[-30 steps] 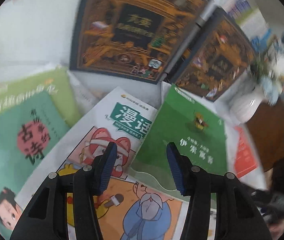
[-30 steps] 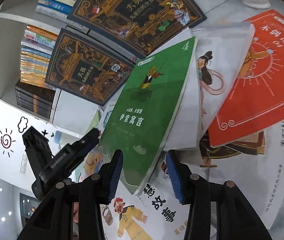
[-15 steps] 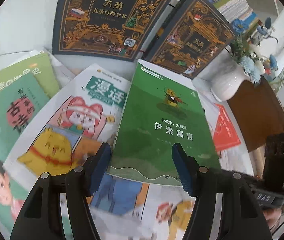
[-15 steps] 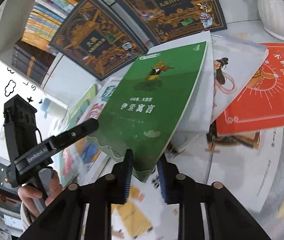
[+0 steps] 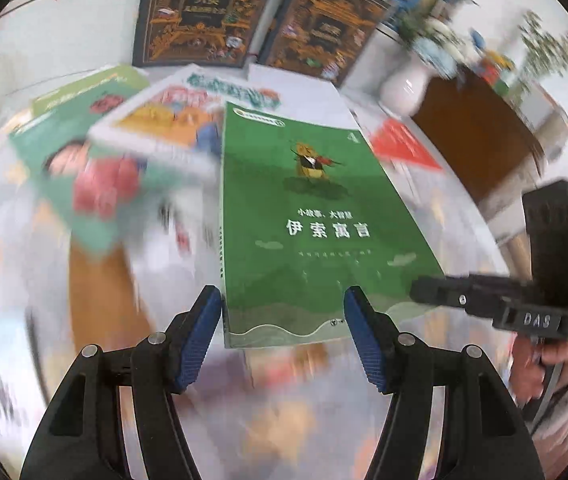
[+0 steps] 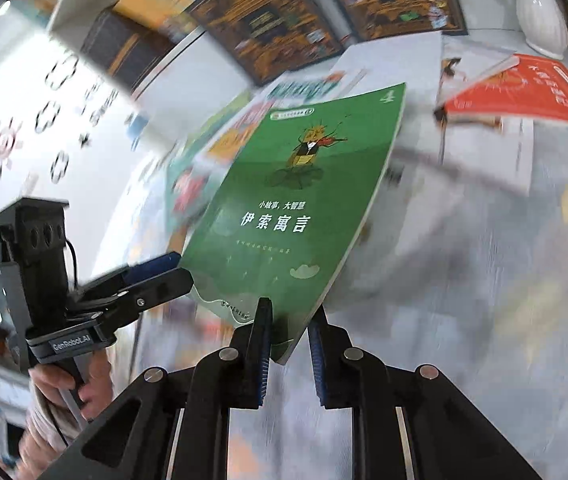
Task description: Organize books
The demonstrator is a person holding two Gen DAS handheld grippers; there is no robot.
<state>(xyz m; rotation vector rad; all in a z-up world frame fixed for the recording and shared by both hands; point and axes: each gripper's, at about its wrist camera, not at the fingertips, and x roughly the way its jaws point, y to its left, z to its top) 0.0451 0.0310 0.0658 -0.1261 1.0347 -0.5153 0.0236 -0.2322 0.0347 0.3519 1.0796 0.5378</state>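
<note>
Green book (image 6: 295, 208), a thin glossy paperback with a cricket on its cover, hangs lifted and tilted above the blurred spread of picture books (image 5: 132, 152) on the tabletop (image 6: 523, 240). Right gripper (image 6: 288, 344) has its ribbed blue fingers nearly closed on the book's lower corner at 6 o'clock. Left gripper (image 5: 282, 332) is spread wide, touching nothing (its fingers flank the bottom edge). Only the right view shows the pinch; the left view alone shows a brown stand (image 5: 479, 136) at 2 o'clock.
</note>
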